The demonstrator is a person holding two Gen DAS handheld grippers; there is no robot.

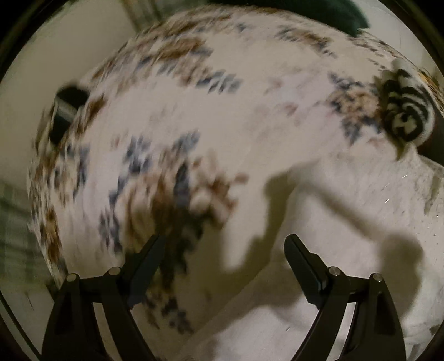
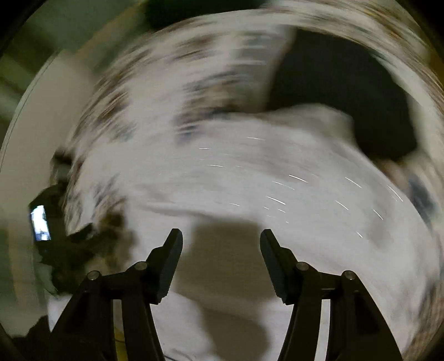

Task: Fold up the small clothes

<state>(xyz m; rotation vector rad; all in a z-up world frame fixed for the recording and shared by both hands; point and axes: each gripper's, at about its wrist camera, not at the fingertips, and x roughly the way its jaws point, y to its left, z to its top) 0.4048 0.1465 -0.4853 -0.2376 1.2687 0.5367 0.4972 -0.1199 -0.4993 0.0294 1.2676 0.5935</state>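
Clothes for folding lay on a patterned cover (image 1: 194, 116), white with blurred brown and blue-grey blotches, which filled most of the left wrist view; the plainest of them was a white garment (image 1: 360, 208), soft and slightly fuzzy, with tiny glints in its weave, spread at the right and lower right of that view, just ahead of the left gripper (image 1: 224, 241); in the right wrist view the same white garment (image 2: 263, 172) lay broad and rumpled across the middle, one edge humped up against a dark item (image 2: 347, 91) beyond it, the glints smeared into short bright streaks by motion blur. A small rolled piece with black and white stripes (image 1: 408, 111) sat on the cover at the right edge of the left view, apart from the white garment. A dark green cloth (image 1: 319, 11) showed at the top edge. The left gripper stood wide, nothing between its fingers (image 1: 302, 263), hanging over the cover and the garment's edge; its shadow fell on the fabric below. The right gripper (image 2: 222, 236) stood parted to a middling width, empty, above the white garment; whether its tips touched the cloth I could not tell. A dark object with a small lit screen (image 2: 41, 222) sat at the left edge of the right view.
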